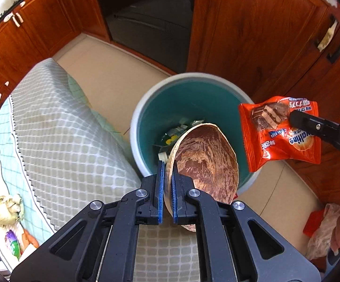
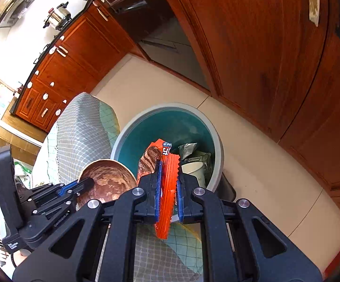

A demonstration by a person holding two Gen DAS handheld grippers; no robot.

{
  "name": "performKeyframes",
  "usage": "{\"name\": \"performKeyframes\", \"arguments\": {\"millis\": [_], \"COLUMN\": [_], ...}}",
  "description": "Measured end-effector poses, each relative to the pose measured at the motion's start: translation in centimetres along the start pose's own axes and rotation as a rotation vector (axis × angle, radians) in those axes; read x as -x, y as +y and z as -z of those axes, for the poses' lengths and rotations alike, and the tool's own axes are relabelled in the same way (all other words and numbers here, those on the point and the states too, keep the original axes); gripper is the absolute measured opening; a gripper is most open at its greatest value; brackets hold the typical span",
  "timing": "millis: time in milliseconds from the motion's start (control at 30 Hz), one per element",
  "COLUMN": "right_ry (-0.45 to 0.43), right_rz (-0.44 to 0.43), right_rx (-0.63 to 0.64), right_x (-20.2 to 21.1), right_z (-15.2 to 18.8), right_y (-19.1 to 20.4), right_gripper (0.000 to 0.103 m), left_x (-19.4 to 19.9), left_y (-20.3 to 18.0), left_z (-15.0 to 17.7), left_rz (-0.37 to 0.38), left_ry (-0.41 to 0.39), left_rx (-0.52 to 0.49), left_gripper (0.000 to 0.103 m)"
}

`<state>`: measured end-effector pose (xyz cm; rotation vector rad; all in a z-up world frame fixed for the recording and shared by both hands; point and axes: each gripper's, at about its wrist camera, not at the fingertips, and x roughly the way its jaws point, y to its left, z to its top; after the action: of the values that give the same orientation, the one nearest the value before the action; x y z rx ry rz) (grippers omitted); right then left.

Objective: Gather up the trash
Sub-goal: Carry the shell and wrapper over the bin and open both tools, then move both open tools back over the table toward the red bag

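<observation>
The left gripper (image 1: 167, 188) is clamped on the rim of a round paper bowl (image 1: 207, 162) smeared with brown streaks, tilted over the round bin (image 1: 141, 108) with its teal inside. The right gripper (image 2: 168, 188) pinches a crinkled orange snack wrapper (image 2: 166, 183) edge-on above the same bin; its serrated end hides part of the trash (image 2: 195, 162) inside, hard to make out. Beside the bin a tabletop edge carries a gridded mesh mat (image 1: 59, 122)

Teal bin (image 1: 144, 108) on tiled floor (image 1: 104, 80)
</observation>
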<state>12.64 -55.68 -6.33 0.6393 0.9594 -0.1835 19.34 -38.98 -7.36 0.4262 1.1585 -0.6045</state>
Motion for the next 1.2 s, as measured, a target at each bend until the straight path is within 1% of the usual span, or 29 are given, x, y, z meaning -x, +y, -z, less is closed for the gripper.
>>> {"name": "performKeyframes", "arguments": {"millis": [67, 200, 233, 267, 300, 333, 400, 467, 533, 600, 633, 700, 767, 833, 867, 900, 933, 967, 1000, 1033, 1067, 1100, 1200], "right_ry": [0.009, 0.019, 0.021, 0.022, 0.023, 0.026, 0.032, 0.037, 0.042, 0.049, 0.052, 0.06, 0.069, 0.073, 0.077, 0.079, 0.079, 0.077, 0.071, 0.062, 0.061, 0.067, 0.077], "right_rz": [0.002, 0.006, 0.006, 0.008, 0.009, 0.01, 0.014, 0.016, 0.019, 0.022, 0.023, 0.024, 0.024, 0.023, 0.022, 0.023, 0.024, 0.028, 0.034, 0.041, 0.048, 0.056, 0.082], "right_rx": [-0.003, -0.003, -0.003, -0.003, -0.002, -0.002, 0.001, 0.002, 0.003, 0.005, 0.008, 0.012, 0.016, 0.026, 0.033, 0.037, 0.039, 0.04, 0.04, 0.042, 0.046, 0.047, 0.039], "right_x": [-0.5, -1.2, -1.4, -1.5, -1.6, -1.8, -2.0, -2.3, -2.6, -2.9, -3.0, -3.4, -3.8, -4.0, -4.1, -4.1, -4.1, -4.1, -4.0, -3.8, -3.8, -3.8, -3.8], "right_z": [-0.1, -0.2, -0.3, -0.2, -0.3, -0.2, -0.2, -0.1, -0.1, -0.1, -0.1, -0.1, -0.1, -0.1, 0.0, 0.0, 0.1, 0.1, 0.2, 0.2, 0.2, 0.3, 0.4], "right_y": [-0.3, -0.2, -0.2, -0.2, -0.2, -0.2, -0.1, -0.1, 0.2, 0.3, 0.4, 0.7, 1.2, 1.6, 1.9, 2.0, 2.2, 2.4, 2.4, 2.5, 2.7, 2.8, 3.1], "right_gripper": [0.01, 0.01, 0.01, 0.01, 0.01, 0.01, 0.01, 0.01, 0.01, 0.01, 0.01, 0.01, 0.01, 0.013, 0.017, 0.029, 0.04, 0.064, 0.071, 0.071, 0.076, 0.081, 0.086], "left_x": [-1.3, -3.0, -3.2, -3.2, -3.2, -3.0, -2.6, -2.2, -1.8, -0.6, -0.2, 0.6, 1.0, 1.6, 1.9, 2.5, 2.4, 2.4, 2.7, 2.8, 2.9, 3.1, 3.6], "left_y": [-0.1, -0.2, -0.2, -0.3, -0.3, -0.1, 0.2, 0.9, 1.6, 2.9, 3.2, 3.8, 4.4, 5.0, 5.2, 4.8, 5.4, 5.8, 5.9, 6.0, 6.2, 6.4, 6.9], "left_z": [-0.1, 0.1, 0.2, 0.3, 0.4, 0.5, 0.8, 1.2, 1.7, 2.4, 2.7, 3.3, 3.8, 4.2, 4.3, 4.4, 4.7, 4.9, 5.0, 5.1, 5.3, 5.5, 6.2], "left_rz": [0.0, 0.01, 0.008, 0.008, 0.004, -0.005, -0.011, -0.003, 0.0, 0.002, 0.003, 0.009, 0.018, 0.016, 0.019, 0.021, 0.025, 0.028, 0.029, 0.029, 0.03, 0.031, 0.036], "left_ry": [0.023, 0.057, 0.059, 0.056, 0.047, 0.037, 0.028, 0.03, 0.03, 0.02, 0.013, 0.004, 0.003, -0.008, -0.012, -0.015, -0.017, -0.02, -0.022, -0.023, -0.025, -0.027, -0.036], "left_rx": [-0.006, -0.007, -0.006, -0.003, -0.003, -0.002, 0.008, 0.028, 0.046, 0.057, 0.063, 0.078, 0.092, 0.102, 0.106, 0.11, 0.114, 0.117, 0.12, 0.122, 0.125, 0.127, 0.134], "left_gripper": [0.007, 0.013, 0.018, 0.029, 0.034, 0.041, 0.043, 0.05, 0.052, 0.058, 0.063, 0.065, 0.071, 0.073, 0.075, 0.076, 0.077, 0.078, 0.079, 0.082, 0.085, 0.086, 0.089]}}
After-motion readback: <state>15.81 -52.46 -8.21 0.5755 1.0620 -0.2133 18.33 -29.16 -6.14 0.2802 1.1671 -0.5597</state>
